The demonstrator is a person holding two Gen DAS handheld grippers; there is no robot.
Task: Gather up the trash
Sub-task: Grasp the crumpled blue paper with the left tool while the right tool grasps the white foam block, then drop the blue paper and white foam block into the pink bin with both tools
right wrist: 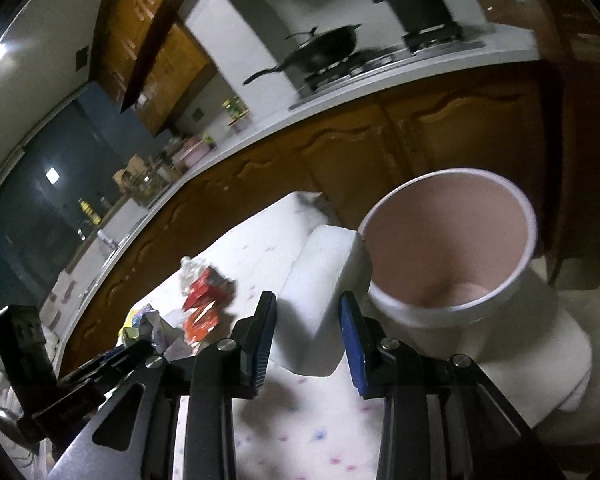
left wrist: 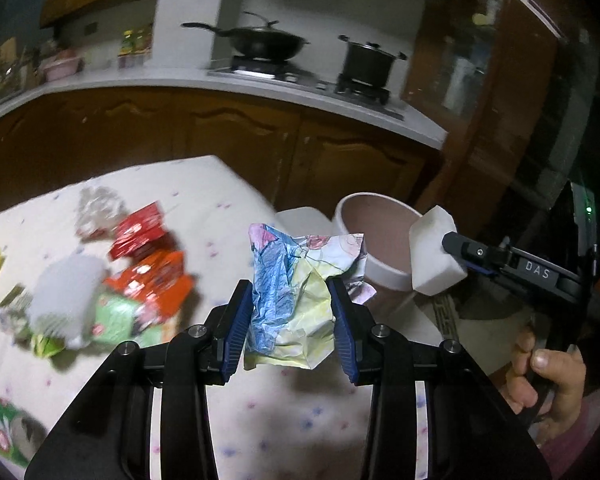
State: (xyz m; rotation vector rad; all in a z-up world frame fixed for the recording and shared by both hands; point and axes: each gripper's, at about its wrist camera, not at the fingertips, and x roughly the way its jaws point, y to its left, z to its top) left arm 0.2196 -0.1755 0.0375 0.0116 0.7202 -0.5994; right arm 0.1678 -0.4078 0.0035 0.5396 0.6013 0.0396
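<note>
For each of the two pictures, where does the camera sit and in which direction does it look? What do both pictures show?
Left wrist view: on the left gripper, looking forward and down over the table toward the stove; its pads clamp crumpled paper; a hand holding the right gripper shows at right.
Right wrist view: on the right gripper, tilted, facing the bucket; its pads clamp a white foam block; the left gripper shows lower left.
Shared: bucket, foam block, paper, red wrappers, wok, pot.
</note>
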